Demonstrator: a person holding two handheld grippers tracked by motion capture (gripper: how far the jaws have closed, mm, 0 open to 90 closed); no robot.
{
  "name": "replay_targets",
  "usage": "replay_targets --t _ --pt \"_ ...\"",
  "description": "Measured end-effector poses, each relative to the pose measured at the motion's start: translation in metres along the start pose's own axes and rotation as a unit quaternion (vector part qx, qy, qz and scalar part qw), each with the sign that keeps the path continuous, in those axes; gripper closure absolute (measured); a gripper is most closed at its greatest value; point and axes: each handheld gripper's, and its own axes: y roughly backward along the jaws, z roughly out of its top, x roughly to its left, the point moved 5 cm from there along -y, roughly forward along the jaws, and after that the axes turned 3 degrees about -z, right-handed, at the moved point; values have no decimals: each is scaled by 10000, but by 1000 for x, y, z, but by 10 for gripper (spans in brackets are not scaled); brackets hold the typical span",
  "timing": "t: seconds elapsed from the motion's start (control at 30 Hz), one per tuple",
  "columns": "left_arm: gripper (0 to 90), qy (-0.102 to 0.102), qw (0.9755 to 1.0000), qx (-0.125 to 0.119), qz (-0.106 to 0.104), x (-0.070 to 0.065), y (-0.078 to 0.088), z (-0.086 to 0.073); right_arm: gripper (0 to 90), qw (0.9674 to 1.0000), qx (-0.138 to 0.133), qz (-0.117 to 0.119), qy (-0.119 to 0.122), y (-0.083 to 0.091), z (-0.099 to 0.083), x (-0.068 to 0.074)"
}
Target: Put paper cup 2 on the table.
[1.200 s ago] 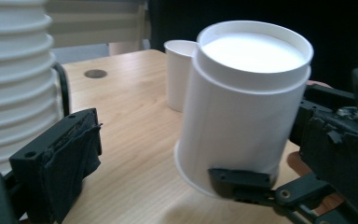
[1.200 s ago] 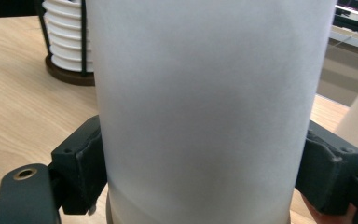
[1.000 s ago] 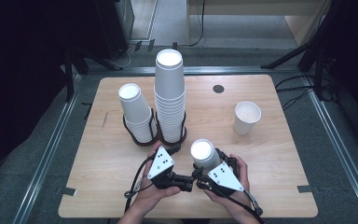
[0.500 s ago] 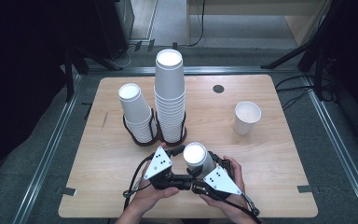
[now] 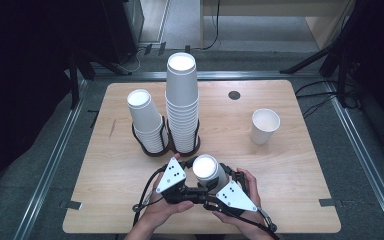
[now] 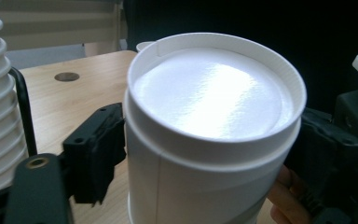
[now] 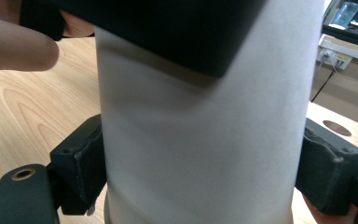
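Both tools meet on one upside-down white paper cup (image 5: pixel 208 171) held near the front edge of the light wooden table (image 5: pixel 290 165), just ahead of the person's hands. The left gripper (image 5: pixel 182 186) has its black jaws pressed against the cup's upper wall, just under the rolled base ring, and the right gripper (image 7: pixel 205 172) is clamped lower on the same wall, a jaw touching each side. In the left gripper view a faint step runs round the wall, so this looks like two nested cups being pulled apart, though I cannot tell for certain. If so, the step in hand is separation, and the next move calls for a straight pull along the cup's axis with light pressure, since thin paper dents easily. The cup is smooth, matte and slightly tapered, its recessed base catching a glare. Behind it stand a tall stack of inverted white paper cups (image 5: pixel 182 102) and a shorter, leaning stack of the same cups (image 5: pixel 146 120), each seated in a black wire ring holder (image 5: pixel 166 149). A single upright white paper cup (image 5: pixel 264 126) stands well apart to the right.
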Motion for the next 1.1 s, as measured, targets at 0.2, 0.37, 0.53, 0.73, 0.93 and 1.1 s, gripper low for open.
replay_targets --t 0.2,0.37,0.53,0.73,0.93,1.1 --pt "221 -18 10000 -17 44 0 1 1 118 10000 3 -22 -58 -1 0 0" --pt "234 343 9993 -116 -70 6 5 5 75 10000 -42 -56 -55 -1 1 0" --pt "236 671 9972 -234 -242 10 8 7 0 9999 61 -139 38 -3 -3 -1" --pt "237 740 9965 -271 -287 12 11 9 0 9991 29 -314 298 -5 -7 3" --pt "234 719 9968 -240 -265 12 9 7 28 9986 -10 -387 363 -6 -6 4" --pt "212 605 9975 -264 -264 11 10 7 81 9976 -55 -472 504 -4 -6 5"
